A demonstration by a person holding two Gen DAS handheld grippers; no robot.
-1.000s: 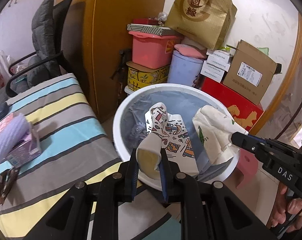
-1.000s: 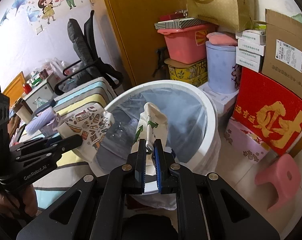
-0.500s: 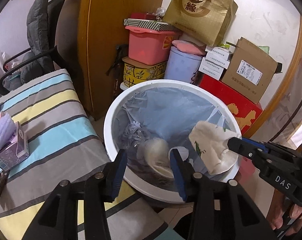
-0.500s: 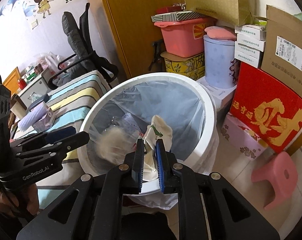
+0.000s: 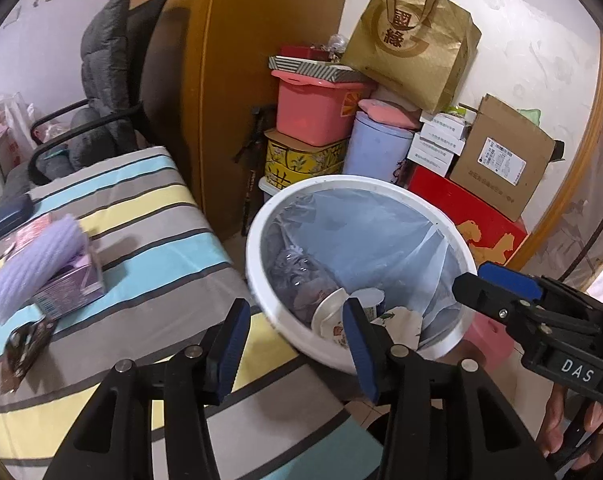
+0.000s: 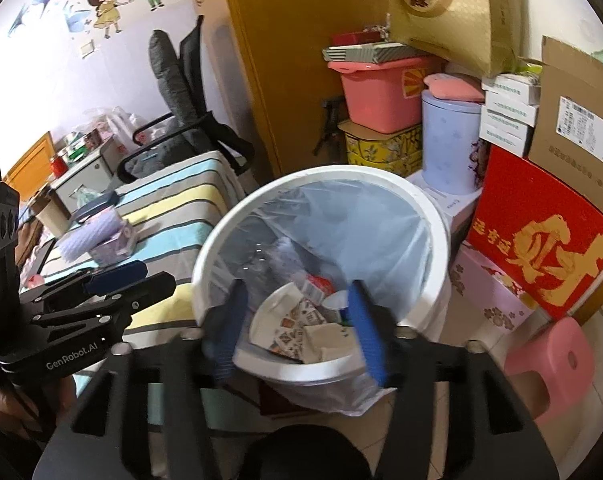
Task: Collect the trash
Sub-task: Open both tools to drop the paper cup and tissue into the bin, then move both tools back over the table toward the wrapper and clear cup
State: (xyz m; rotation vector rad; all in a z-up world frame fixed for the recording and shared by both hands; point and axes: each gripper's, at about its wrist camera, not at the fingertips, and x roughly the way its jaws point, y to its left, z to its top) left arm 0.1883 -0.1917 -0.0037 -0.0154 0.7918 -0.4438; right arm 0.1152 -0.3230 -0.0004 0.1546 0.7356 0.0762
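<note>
White plastic fills the middle of both of my views: the round trash bin (image 6: 435,216), lined with a clear bag (image 6: 361,232), stands on the floor just beside the striped bedspread (image 5: 133,216). My left gripper (image 5: 293,338) hangs over the bin's near rim where it meets the bed edge; its jaws are opening and nothing sits between the blue pads, only the rim and bedspread below. My right gripper (image 6: 297,326) is over the near side of the bin, its jaws opening too, blurred with the motion, and empty. Down inside the bag lies the trash: a patterned paper cup (image 6: 289,320) on its side with its mouth towards me, a crumpled paper bag (image 6: 325,338) with a green print touching it, and a small red-and-white wrapper (image 6: 315,286) just behind. From the left view I see the same cup (image 5: 331,316) against the near wall. On the bedspread rest a purple tissue box (image 5: 67,286) with a lilac ribbed cover (image 5: 33,262) on it, and a dark snack wrapper (image 5: 23,346) nearer my camera. A pink stool (image 6: 557,364) stands on the floor to the right of the bin, with red (image 6: 541,236) and cardboard boxes (image 5: 501,164) stacked behind.
</note>
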